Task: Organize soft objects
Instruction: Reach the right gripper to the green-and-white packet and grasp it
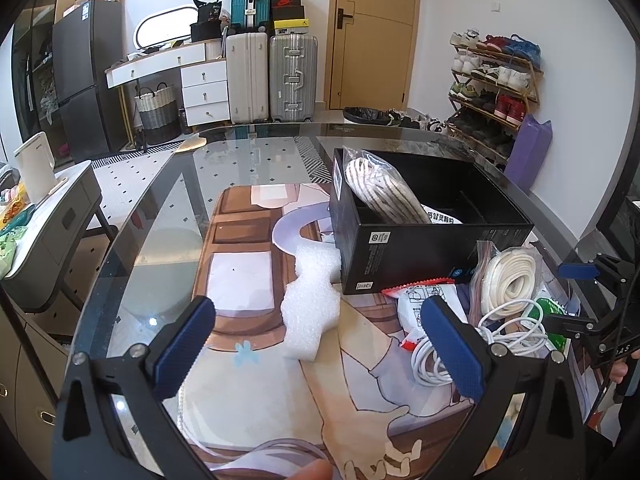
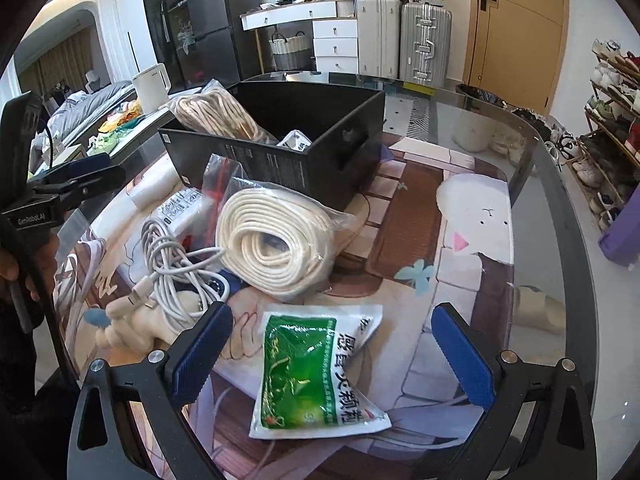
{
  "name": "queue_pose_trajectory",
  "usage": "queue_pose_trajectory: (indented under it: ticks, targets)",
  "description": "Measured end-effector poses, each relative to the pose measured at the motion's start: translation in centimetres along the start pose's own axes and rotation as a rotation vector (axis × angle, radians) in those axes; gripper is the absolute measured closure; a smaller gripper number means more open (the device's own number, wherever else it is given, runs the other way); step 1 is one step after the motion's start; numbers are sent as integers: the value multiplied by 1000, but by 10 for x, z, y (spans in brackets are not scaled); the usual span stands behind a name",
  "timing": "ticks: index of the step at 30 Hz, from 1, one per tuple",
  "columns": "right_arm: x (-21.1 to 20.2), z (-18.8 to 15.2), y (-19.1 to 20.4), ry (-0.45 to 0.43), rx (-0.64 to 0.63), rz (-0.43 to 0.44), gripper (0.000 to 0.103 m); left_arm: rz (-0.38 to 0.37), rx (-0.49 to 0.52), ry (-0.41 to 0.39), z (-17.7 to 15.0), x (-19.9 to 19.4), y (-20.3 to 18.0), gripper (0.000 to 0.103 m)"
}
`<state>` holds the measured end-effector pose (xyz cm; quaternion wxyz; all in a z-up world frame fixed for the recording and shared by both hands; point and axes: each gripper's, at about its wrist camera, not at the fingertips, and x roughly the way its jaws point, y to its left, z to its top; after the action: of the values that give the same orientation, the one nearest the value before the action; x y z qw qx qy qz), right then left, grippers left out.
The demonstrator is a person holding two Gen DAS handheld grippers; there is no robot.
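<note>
A black box (image 1: 404, 256) stands on the glass table and holds a bagged striped rope coil (image 1: 380, 190) and a white packet. In front of it lie a white foam strip (image 1: 312, 304), a bagged white rope coil (image 2: 276, 240), a tangle of white cable (image 2: 172, 268), a red-edged white packet (image 1: 416, 300), a cream plush toy (image 2: 132, 320) and a green-and-white sachet (image 2: 312, 368). My left gripper (image 1: 320, 352) is open above the mat, the foam strip between its fingers. My right gripper (image 2: 332, 360) is open around the green sachet.
A printed mat (image 2: 460, 240) covers the glass table (image 1: 168, 200). A grey side table with a white kettle (image 1: 36, 168) stands to the left. Suitcases, a white dresser, a door and a shoe rack (image 1: 496, 92) line the far wall.
</note>
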<state>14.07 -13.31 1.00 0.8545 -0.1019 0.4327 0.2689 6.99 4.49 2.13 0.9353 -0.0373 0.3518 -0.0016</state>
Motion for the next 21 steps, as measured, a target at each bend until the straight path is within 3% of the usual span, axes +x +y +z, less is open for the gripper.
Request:
queue_pose_trajectory:
  ticks: [13,16,21]
  targets:
    - [11,-13,8,98,-82,-17,2,-7,-6,26,-3,5,0,0]
    - [13,-16,8,106,-86,-16,10,-10,-9,32,-3,5,1,0]
    - [9,-16,9,86,-94,10,38,-10,-10,36,-2,5,1,0]
